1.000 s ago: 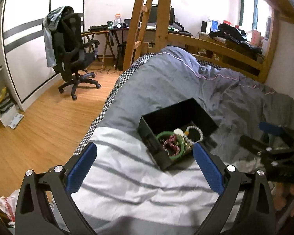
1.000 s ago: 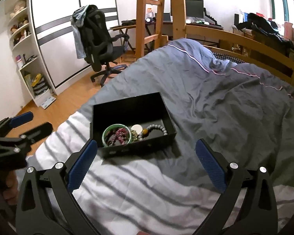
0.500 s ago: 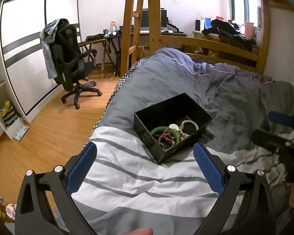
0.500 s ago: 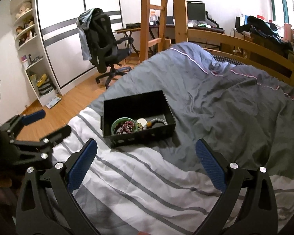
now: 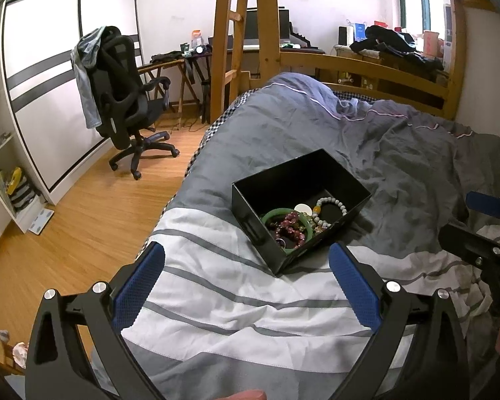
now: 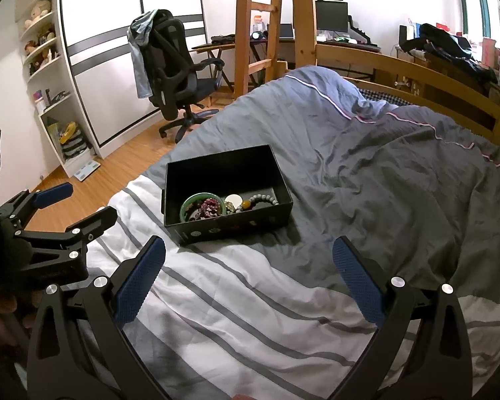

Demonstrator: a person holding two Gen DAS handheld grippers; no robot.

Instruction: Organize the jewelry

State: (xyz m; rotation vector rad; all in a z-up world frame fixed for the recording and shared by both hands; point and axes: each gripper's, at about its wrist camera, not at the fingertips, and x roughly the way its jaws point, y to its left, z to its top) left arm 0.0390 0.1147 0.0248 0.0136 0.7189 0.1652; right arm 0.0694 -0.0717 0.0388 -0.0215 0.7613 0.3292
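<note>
A black open box (image 5: 285,180) (image 6: 216,163) lies on the bed. In it are a green bangle (image 5: 272,214) (image 6: 186,205), a dark red bead bracelet (image 5: 288,228) (image 6: 209,207), a grey bead bracelet (image 5: 331,201) (image 6: 265,197) and a white round piece (image 5: 302,207) (image 6: 233,199). My left gripper (image 5: 246,278) is open and empty, held back from the box over the striped cover. My right gripper (image 6: 248,268) is open and empty, also short of the box. Each gripper shows at the edge of the other's view.
The bed has a grey duvet (image 6: 366,153) and a white striped cover (image 5: 223,300). A wooden bed frame (image 5: 376,73) and ladder (image 5: 236,33) stand behind. An office chair (image 5: 123,106) stands on the wood floor at left, by a wardrobe and shelves (image 6: 46,76).
Both grippers have drawn back and up from the box, so it looks smaller and farther away. Both stay open and empty. The jewelry in the box has not moved.
</note>
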